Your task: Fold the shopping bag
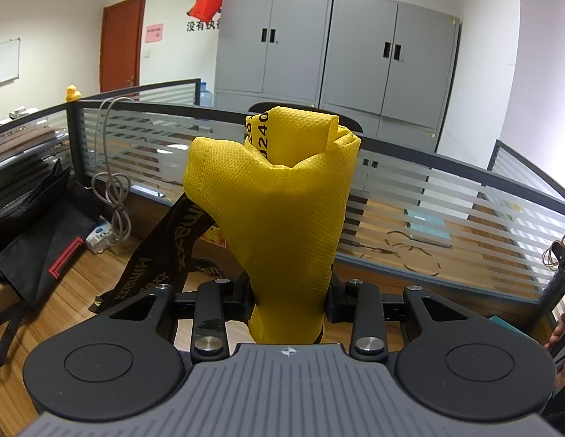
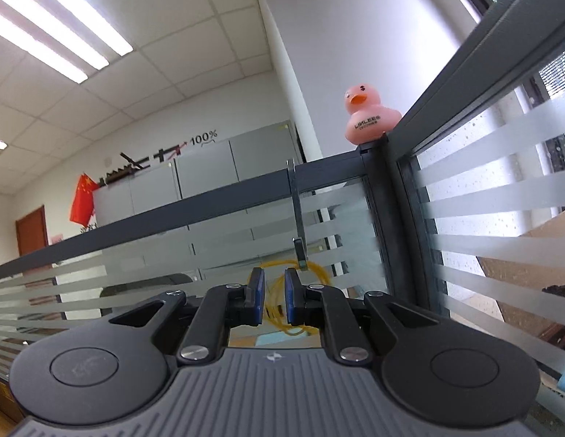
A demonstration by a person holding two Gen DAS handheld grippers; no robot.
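Observation:
A yellow non-woven shopping bag (image 1: 282, 196), bunched and rolled, stands up between the fingers of my left gripper (image 1: 287, 298). The gripper is shut on its lower part and holds it above the desk. Black print shows on a fold near its top. Its fabric hides the fingertips. My right gripper (image 2: 274, 296) points up at the partition glass, away from the bag. Its blue-padded fingers (image 2: 256, 293) stand a small gap apart with nothing between them. The bag does not show in the right wrist view.
A wooden desk (image 1: 384, 240) is fenced by a striped glass partition (image 1: 446, 196). A black bag with straps (image 1: 45, 240) and a grey cable (image 1: 114, 196) lie at the left. A pink duck (image 2: 368, 116) sits on the partition corner. Yellow cord (image 2: 282, 291) hangs behind the glass.

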